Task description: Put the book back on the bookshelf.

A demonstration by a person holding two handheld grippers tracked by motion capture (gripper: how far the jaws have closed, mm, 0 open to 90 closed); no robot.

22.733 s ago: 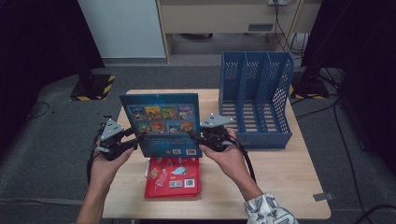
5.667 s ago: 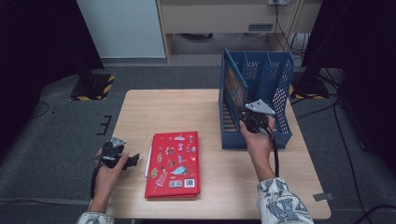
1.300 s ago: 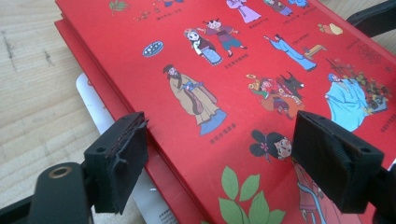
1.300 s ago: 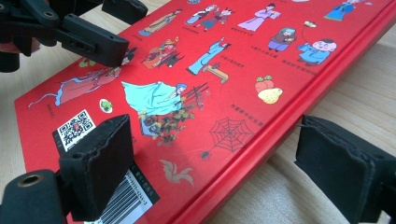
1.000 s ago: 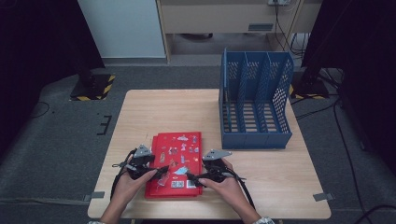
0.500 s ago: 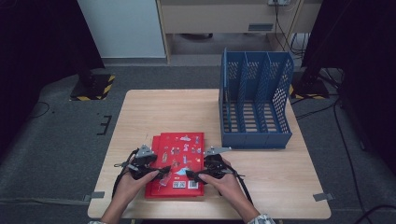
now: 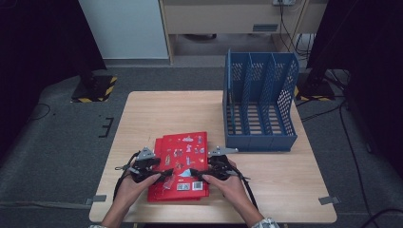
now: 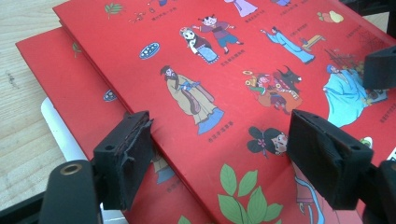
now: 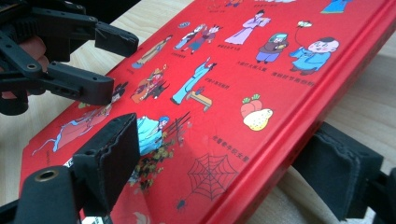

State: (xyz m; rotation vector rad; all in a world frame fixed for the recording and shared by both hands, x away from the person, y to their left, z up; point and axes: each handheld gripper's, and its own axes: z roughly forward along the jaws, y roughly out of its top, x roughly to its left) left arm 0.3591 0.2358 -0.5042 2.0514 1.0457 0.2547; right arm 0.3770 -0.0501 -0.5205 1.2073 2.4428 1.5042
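Red book (image 7: 179,164): top of a small stack of red books (image 8: 70,100), lying flat near the front edge of the table (image 7: 190,107), cover up, printed with small costumed figures; its left edge is shifted right of the book beneath, so a strip of the lower cover shows in the left gripper view.
Left gripper (image 7: 159,175): at the book's left edge; jaws have just been closing. One pad sits under the overhanging edge, the other above the cover; whether they press yet, I cannot tell.
Right gripper (image 7: 199,175): at the book's right edge, near its front corner; jaws have just been closing. One pad (image 9: 109,156) over the cover, the other (image 9: 338,168) below and beside the spine edge, a gap showing, not clamped.
Blue file rack (image 7: 259,107): three upright compartments, standing on the table's far right, apart from the books.
Free table: bare wood behind the books, left of the rack, and along the right front.
Table edges: front edge just behind the hands; grey floor all round.
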